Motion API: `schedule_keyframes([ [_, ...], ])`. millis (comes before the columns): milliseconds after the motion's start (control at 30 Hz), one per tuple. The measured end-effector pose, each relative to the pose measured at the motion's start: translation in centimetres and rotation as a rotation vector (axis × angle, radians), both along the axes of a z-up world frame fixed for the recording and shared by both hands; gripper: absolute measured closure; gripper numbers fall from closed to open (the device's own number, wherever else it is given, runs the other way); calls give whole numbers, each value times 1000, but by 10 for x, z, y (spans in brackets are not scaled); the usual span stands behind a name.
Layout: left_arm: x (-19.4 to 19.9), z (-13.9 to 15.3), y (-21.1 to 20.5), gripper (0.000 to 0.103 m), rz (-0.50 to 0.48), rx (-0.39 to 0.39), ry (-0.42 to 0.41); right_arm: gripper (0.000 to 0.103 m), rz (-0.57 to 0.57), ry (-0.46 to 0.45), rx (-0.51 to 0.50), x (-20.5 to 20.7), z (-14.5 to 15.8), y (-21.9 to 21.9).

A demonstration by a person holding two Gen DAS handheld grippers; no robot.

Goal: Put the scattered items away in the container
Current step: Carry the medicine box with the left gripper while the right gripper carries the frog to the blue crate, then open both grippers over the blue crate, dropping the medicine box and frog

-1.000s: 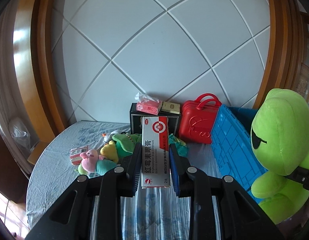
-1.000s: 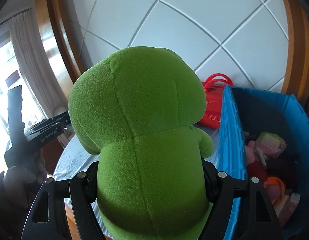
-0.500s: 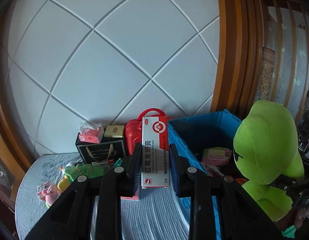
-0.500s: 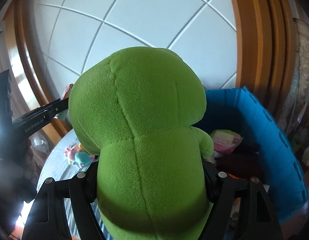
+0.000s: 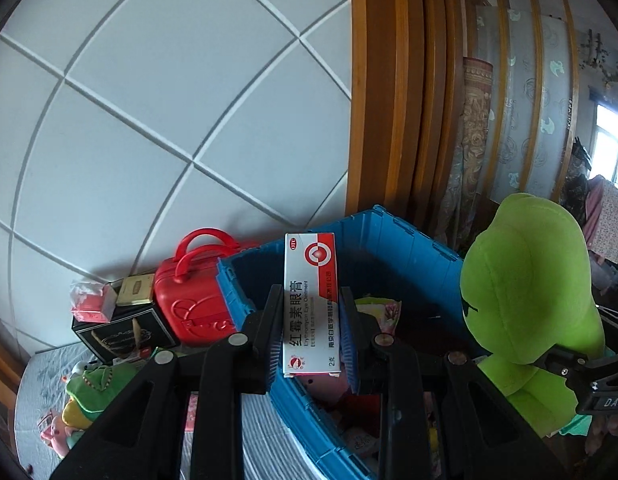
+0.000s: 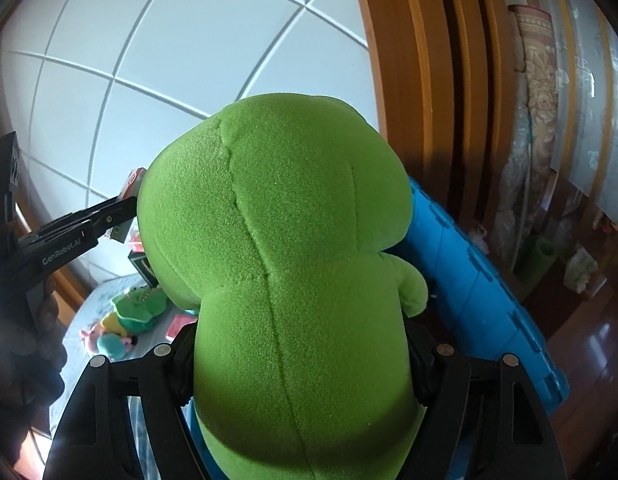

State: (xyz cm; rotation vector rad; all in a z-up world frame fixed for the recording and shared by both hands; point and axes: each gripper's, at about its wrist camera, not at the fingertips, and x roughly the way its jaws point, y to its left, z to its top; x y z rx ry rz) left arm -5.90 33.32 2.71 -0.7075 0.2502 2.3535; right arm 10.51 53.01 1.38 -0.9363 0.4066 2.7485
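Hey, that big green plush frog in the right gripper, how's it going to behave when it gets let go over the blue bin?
The green plush frog probably is soft: the right gripper visibly dents its waist. Being bulky, it seems light, and likely flops rather than rolls in the blue bin.

My left gripper [image 5: 311,334]: jaws narrow, pads clamped on both long sides of ointment box [image 5: 311,304], box upright between fingers, tilted down over near wall of blue bin [image 5: 409,240]. My right gripper [image 6: 301,364]: jaws wide, squeezing green plush [image 6: 285,264] at its waist, held above bin, right of left gripper. Left gripper body also visible at left edge of right view.
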Motion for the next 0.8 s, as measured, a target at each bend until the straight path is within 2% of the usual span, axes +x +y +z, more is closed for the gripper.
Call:
schedule_keyframes([
  [500,-45,-22,77,77,-43,-35,-70,24,-65,-65,-16,-15,-31,51],
  [600,-52,-23,86,77,-53,-31,-93,15,-65,-71,-13,-20,-32,58],
  [633,-55,-24,90,77,-53,-30,-106,9,-68,-73,-10,-21,-31,60],
  [667,-58,-24,93,73,-41,-35,-110,1,-73,-70,-7,-22,-30,60],
  [700,-59,-23,93,46,-24,-35,-107,0,-80,-59,-2,-22,-27,61],
  [733,-60,-21,92,10,-14,-17,-102,0,-85,-50,1,-20,-24,56],
  [767,-60,-18,89,1,-5,8,-90,0,-86,-43,1,-21,-22,58],
  [800,-61,-17,88,0,-3,20,-83,0,-87,-36,1,-21,-20,59],
])
